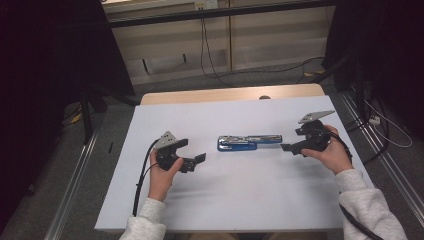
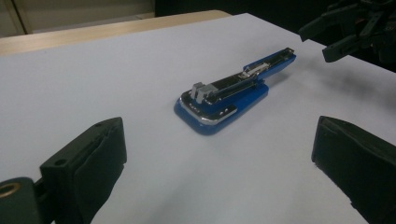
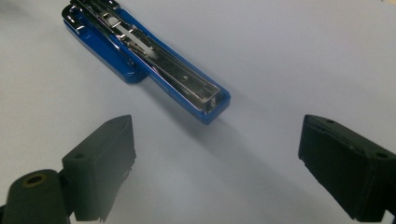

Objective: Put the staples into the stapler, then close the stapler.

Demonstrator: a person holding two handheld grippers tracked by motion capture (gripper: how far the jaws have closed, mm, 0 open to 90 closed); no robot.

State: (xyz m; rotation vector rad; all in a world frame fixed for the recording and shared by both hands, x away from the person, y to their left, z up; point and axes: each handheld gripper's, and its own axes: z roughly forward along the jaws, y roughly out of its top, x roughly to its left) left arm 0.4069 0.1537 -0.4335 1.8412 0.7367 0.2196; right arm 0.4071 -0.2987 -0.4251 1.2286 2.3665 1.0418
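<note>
While the white table [image 1: 240,200] spreads widest under everything, its far edge shows a strip of bare wood [image 1: 230,94] beyond the white sheet. Near the middle of that sheet lies the blue stapler [image 1: 248,142], flat on the surface, lengthwise between the two hands, its broad blue base toward the person's left and its slim metal arm running toward the person's right. Seen from the left gripper view, the stapler [image 2: 233,91] rests ahead of the jaws with its chrome-edged wide end nearest; seen from the right gripper view, the stapler [image 3: 149,56] has its narrow end closest.

Left of the stapler, the left gripper [image 1: 192,159] is held just above the table in the person's left hand [image 1: 162,175], jaws spread wide and clamping nothing, near the stapler's broad end but apart from it. Right of the stapler, the right gripper [image 1: 289,147] sits in the right hand [image 1: 332,155], jaws likewise wide apart and empty, just beside the slim end without touching it. A black cable [image 1: 142,175] trails from the left gripper toward the person.
</note>
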